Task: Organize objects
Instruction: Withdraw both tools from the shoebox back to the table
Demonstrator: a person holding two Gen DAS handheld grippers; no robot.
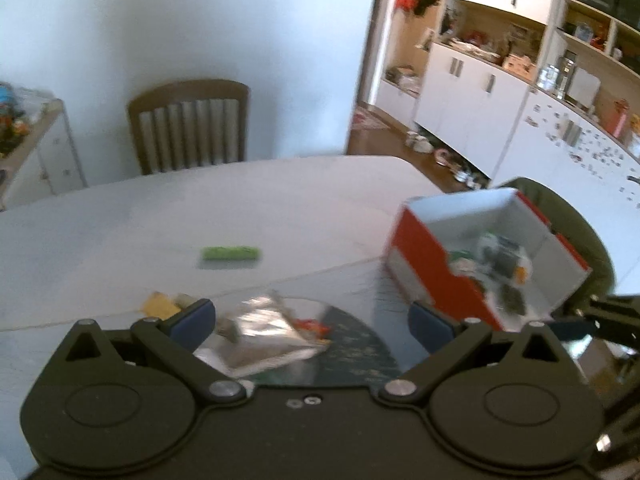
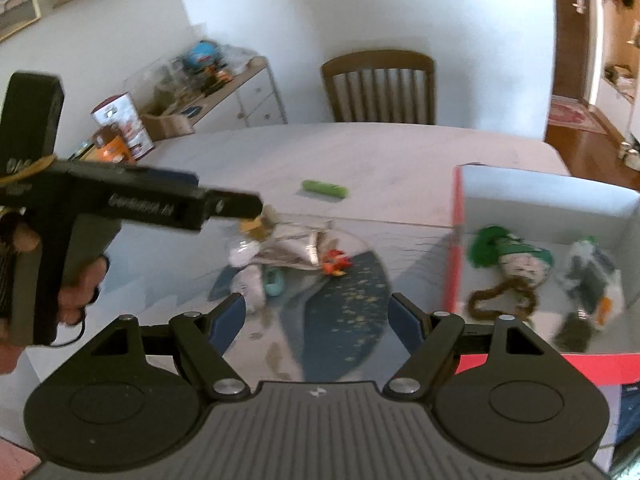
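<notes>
A wooden chair with a slatted back stands at the far edge of the counter, against a white wall. Beyond the counter's left edge, a low sideboard carries cluttered odds and ends. Past the right corner, white cupboards and open shelves line a wooden floor.

Right gripper spread empty, red box beside

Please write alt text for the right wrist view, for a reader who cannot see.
The open right gripper hovers over a pale table beside a red and white cardboard box holding toys; a crumpled silver foil bag lies ahead.
</notes>
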